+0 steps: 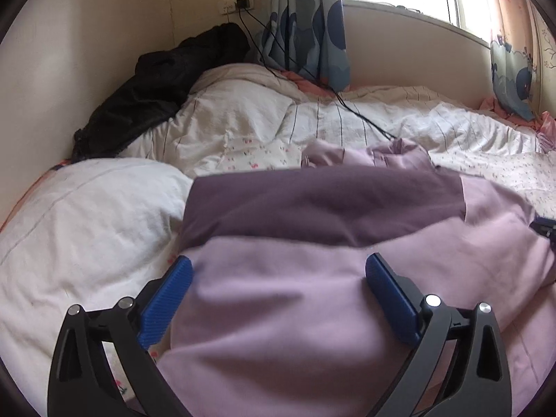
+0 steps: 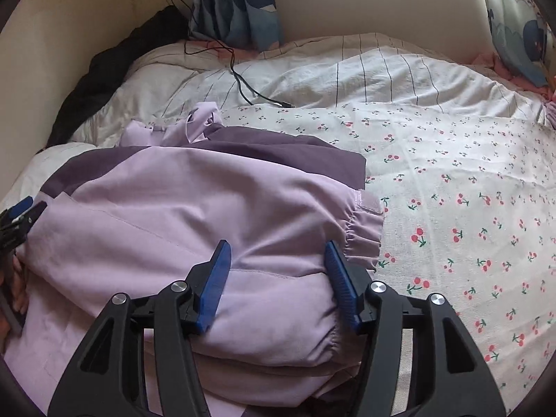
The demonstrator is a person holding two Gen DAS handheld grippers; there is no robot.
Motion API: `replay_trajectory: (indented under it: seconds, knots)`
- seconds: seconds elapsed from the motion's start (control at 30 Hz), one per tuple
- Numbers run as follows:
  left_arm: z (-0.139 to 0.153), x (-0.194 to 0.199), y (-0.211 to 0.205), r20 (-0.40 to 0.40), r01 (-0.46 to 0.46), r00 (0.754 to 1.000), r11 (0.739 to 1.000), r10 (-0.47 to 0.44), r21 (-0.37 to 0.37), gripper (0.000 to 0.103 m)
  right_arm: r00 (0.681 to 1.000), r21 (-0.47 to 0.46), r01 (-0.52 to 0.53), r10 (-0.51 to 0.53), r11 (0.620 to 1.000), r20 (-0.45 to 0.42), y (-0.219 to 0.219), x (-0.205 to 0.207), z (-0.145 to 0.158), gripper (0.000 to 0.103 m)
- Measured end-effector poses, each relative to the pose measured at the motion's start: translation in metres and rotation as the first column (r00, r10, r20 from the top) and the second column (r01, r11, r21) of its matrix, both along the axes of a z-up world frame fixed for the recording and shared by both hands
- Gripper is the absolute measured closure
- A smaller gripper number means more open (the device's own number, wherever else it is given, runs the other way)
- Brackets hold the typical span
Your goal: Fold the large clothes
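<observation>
A large lilac garment [image 1: 278, 295] with a dark purple panel [image 1: 323, 201] lies bunched on the bed; it also shows in the right wrist view [image 2: 180, 208], with an elastic cuff [image 2: 361, 229] at its right edge. My left gripper [image 1: 278, 271] is open, its blue pads spread wide over the lilac cloth near its left edge. My right gripper [image 2: 278, 257] is open above the garment near the cuff. The tip of the right gripper shows at the left view's right edge [image 1: 544, 226]; the left gripper shows at the right view's left edge [image 2: 21, 215].
A white pillow [image 1: 87, 215] lies left of the garment. A rumpled striped duvet [image 1: 260, 118] and a cherry-print sheet [image 2: 451, 191] cover the bed. A black garment [image 1: 153, 87] is heaped against the wall. Black charger cables [image 2: 243, 83] trail over the duvet. Curtains [image 1: 305, 17] hang behind.
</observation>
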State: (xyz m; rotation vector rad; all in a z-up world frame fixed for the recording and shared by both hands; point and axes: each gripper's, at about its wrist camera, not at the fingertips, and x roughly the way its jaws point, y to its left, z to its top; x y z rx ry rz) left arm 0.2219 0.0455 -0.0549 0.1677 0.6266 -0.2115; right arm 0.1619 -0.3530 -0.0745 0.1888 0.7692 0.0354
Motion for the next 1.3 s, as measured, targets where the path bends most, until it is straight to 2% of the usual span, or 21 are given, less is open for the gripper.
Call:
replay_trajectory:
  seconds: [0.1,0.13,0.17,0.23,0.3,0.37,0.43,0.5,0.53,0.6,0.73,0.8,0.93,1.07,1.17,1.3]
  knots:
    - [-0.011,0.005,0.004,-0.032,-0.004,0.999,1.000,0.004,-0.017,0.007,0.998,-0.036,0.017,-0.015,0.999,0.065,0.002,-0.019,0.016,0.047]
    - [-0.014,0.006,0.004,-0.039,-0.003,0.999,1.000,0.003,-0.021,0.007,0.998,-0.079,0.016,-0.011,0.997,0.068,0.005,-0.023,0.014,0.046]
    - [-0.016,0.007,0.003,-0.043,0.001,0.999,1.000,-0.002,-0.019,0.007,1.000,-0.097,0.002,0.001,0.995,0.031,0.007,-0.019,0.004,0.044]
    - [-0.016,0.005,0.000,-0.037,0.001,0.999,1.000,-0.002,-0.003,0.007,1.000,-0.032,0.001,-0.001,0.999,-0.023,-0.004,-0.011,-0.011,0.037]
    - [-0.015,0.002,-0.003,-0.028,-0.005,1.000,1.000,0.006,0.021,0.007,0.999,0.014,0.035,-0.034,0.999,-0.022,-0.012,-0.015,-0.003,0.037]
    - [-0.017,0.001,-0.003,-0.029,-0.008,1.000,1.000,0.009,0.028,0.007,0.998,0.021,0.055,-0.056,0.998,0.032,-0.012,-0.029,0.009,0.037]
    - [-0.018,0.002,-0.002,-0.029,-0.008,1.000,1.000,0.009,0.022,0.007,0.997,-0.019,0.049,-0.048,0.999,0.056,-0.008,-0.043,0.011,0.037]
    - [-0.018,0.002,-0.002,-0.029,-0.006,1.000,1.000,0.006,0.022,0.007,1.000,0.002,0.029,-0.029,1.000,-0.005,-0.012,-0.039,-0.005,0.033]
    - [-0.018,0.002,-0.002,-0.028,-0.005,1.000,1.000,0.006,0.024,0.007,0.999,0.036,0.035,-0.034,0.999,-0.029,-0.017,-0.035,-0.011,0.027]
    - [-0.018,0.003,-0.001,-0.030,-0.005,1.000,1.000,0.006,0.024,0.007,0.997,0.111,0.058,-0.051,0.992,-0.057,-0.029,-0.030,-0.017,0.024]
    - [-0.018,0.004,0.000,-0.043,-0.004,0.999,1.000,0.005,0.011,0.007,0.997,0.152,0.065,-0.059,0.986,-0.039,-0.035,-0.045,-0.004,0.025]
    - [-0.014,0.003,0.004,-0.076,-0.002,0.997,1.000,0.003,0.001,0.007,0.997,0.159,0.070,-0.065,0.985,-0.034,-0.039,-0.061,0.004,0.025]
    - [0.002,-0.013,0.023,-0.154,0.006,0.988,0.996,-0.020,-0.091,0.007,0.996,0.175,0.079,-0.068,0.981,-0.065,-0.057,-0.105,0.017,0.024]
    - [0.028,-0.054,0.067,-0.226,0.000,0.972,0.968,-0.059,-0.250,0.007,0.988,0.235,0.082,-0.049,0.969,-0.143,-0.080,-0.167,0.014,0.023]
    - [0.046,-0.095,0.116,-0.277,-0.045,0.959,0.938,-0.056,-0.344,0.007,0.976,0.367,0.088,-0.006,0.926,-0.219,-0.101,-0.223,0.001,0.023]
    - [0.061,-0.156,0.179,-0.347,-0.087,0.934,0.888,-0.085,-0.451,0.007,0.970,0.529,0.094,0.043,0.844,-0.240,-0.113,-0.279,-0.011,0.023]
